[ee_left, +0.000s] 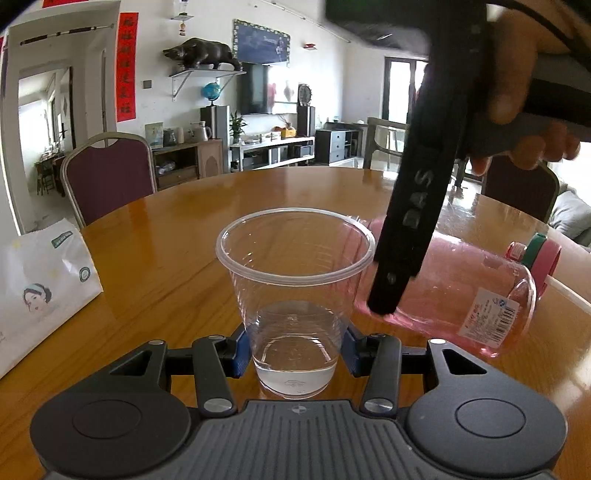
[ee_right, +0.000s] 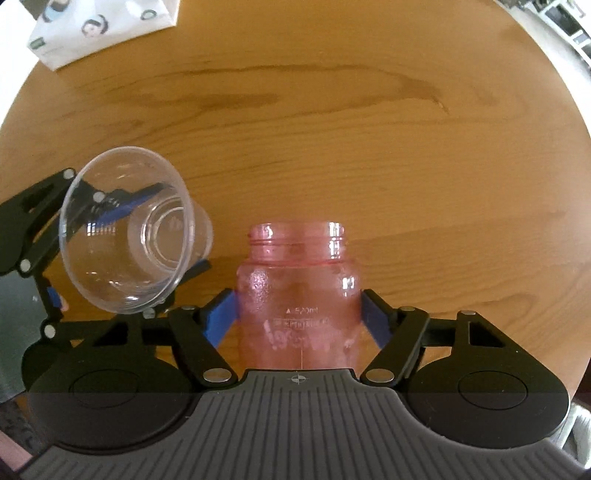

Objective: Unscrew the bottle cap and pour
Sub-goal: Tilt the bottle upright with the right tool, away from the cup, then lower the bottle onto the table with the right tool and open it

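Note:
A clear plastic cup (ee_left: 295, 295) holds a little water at its bottom. My left gripper (ee_left: 295, 352) is shut on the cup's lower part, blue pads on both sides. The cup also shows in the right wrist view (ee_right: 129, 229). A pink translucent bottle (ee_left: 454, 291) is tipped on its side right of the cup, its mouth near the cup's rim. My right gripper (ee_right: 299, 317) is shut on the bottle (ee_right: 299, 295), whose uncapped mouth points forward over the table. A pink and green cap (ee_left: 541, 254) shows by the bottle's base.
A round wooden table (ee_left: 166, 236) lies underneath. A white printed bag (ee_left: 40, 291) sits at the table's left; it shows in the right wrist view (ee_right: 99, 26) too. Chairs stand behind the table.

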